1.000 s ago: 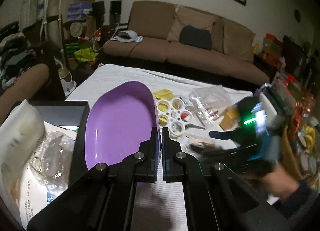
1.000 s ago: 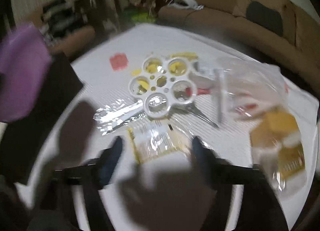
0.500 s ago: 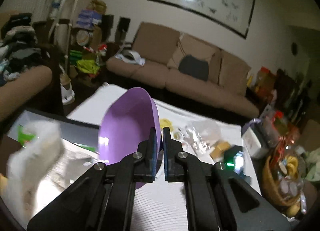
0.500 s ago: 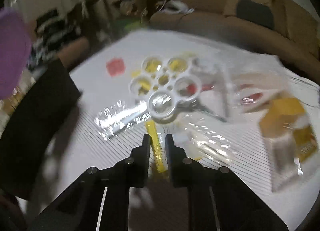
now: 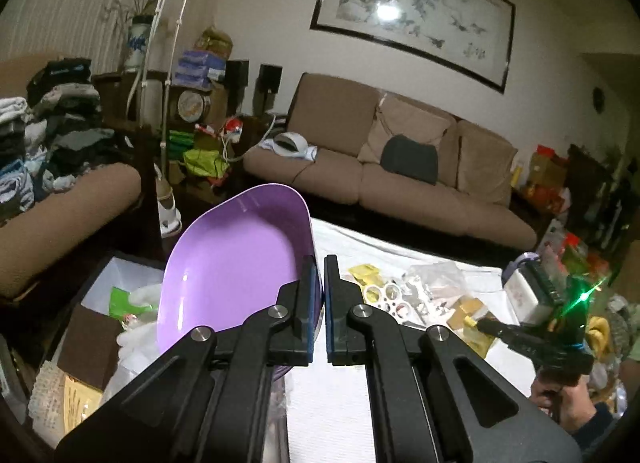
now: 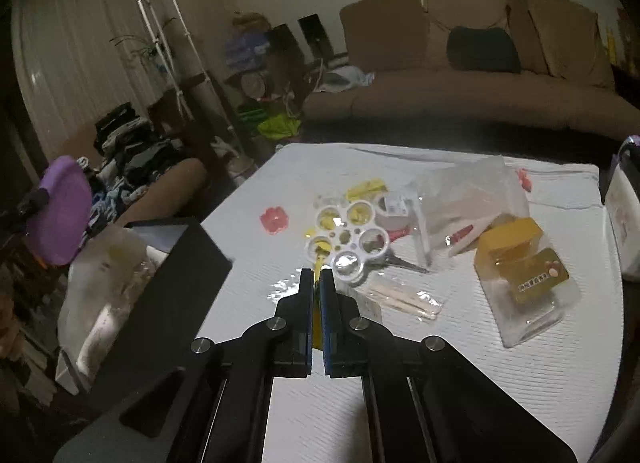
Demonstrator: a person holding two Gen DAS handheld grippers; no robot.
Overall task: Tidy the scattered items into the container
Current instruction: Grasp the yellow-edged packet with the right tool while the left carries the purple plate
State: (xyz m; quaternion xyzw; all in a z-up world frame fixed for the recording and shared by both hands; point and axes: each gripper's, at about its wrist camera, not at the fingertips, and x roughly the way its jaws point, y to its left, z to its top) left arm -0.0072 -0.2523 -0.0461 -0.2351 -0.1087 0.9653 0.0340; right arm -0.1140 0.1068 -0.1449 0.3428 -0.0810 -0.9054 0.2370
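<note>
My left gripper (image 5: 319,263) is shut on the rim of a purple plastic tray (image 5: 236,259) and holds it tilted in the air above an open box (image 5: 100,303) full of bags and paper. My right gripper (image 6: 318,277) is shut on a thin yellow packet (image 6: 317,265), raised above the white table (image 6: 440,383). Scattered on the table are a white round pill organiser (image 6: 350,239), a clear bag (image 6: 468,203), a yellow boxed pack (image 6: 524,267) and a packet of toothpicks (image 6: 404,299). The purple tray also shows at the far left of the right wrist view (image 6: 60,211).
A black box lid (image 6: 168,287) lies at the table's left edge beside a crumpled bag (image 6: 100,275). A red scrap (image 6: 274,219) lies on the table. A white appliance (image 6: 624,219) stands at the right edge. A brown sofa (image 5: 392,179) is behind.
The right gripper closed on the yellow packet and lifted it off the table. The left gripper raised the purple tray higher and tilted it over the box.
</note>
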